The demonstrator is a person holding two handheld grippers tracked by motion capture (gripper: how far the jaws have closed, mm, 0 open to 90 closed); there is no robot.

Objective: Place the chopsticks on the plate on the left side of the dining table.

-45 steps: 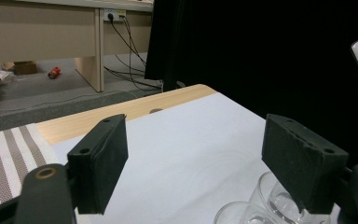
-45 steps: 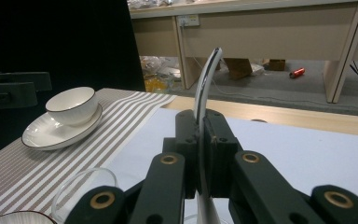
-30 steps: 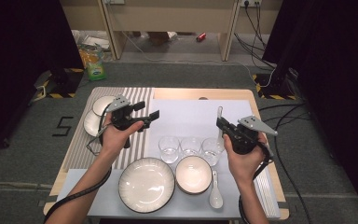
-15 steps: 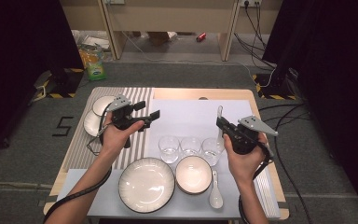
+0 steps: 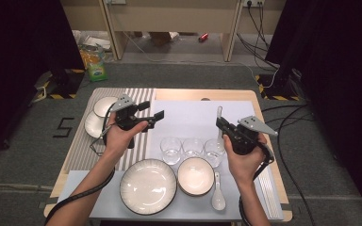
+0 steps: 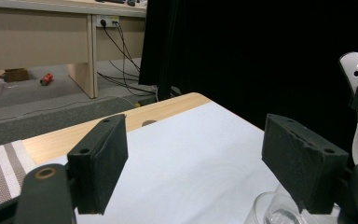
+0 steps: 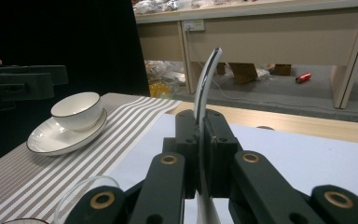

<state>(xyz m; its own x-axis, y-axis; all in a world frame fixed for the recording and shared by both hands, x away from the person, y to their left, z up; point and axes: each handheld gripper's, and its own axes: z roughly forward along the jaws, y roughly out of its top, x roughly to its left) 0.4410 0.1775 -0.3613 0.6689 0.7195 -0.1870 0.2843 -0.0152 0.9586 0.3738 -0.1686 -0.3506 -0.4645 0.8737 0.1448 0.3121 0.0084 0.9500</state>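
- White ceramic spoon [image 7: 207, 81], the item in hand: its handle is clamped edge-on between the nearly closed jaws of the right tool [image 7: 201, 140], with the free end rising above the pads. In the high view the spoon [image 5: 219, 114] stands upright above the right tool [image 5: 224, 126], held in the air over the pale mat [image 5: 188, 117].
- Left tool [image 5: 149, 113]: raised over the boundary between the striped mat [image 5: 82, 150] and the pale mat; its jaws stand wide apart with nothing between the pads [image 6: 100, 161].
- Three clear glasses [image 5: 193, 148]: set in a row just below and between the two tools, the right one [image 5: 214, 150] nearest the right tool.
- Second white spoon [image 5: 218, 195]: lies on the surface beside the small bowl [image 5: 195, 175], with the large plate [image 5: 148, 186] to its left.
- Bowl on a saucer [image 7: 77, 109]: rests at the far left on the striped mat, behind the left tool.
- Step in hand, by judgement: a carry phase; the spoon is lifted and secured but not yet set down at any place setting.
- Next move, by judgement: lowering the spoon to a bare patch of the surface calls for tilting it from upright toward flat, clearing the glass rims, and opening the jaws only once the spoon is supported.
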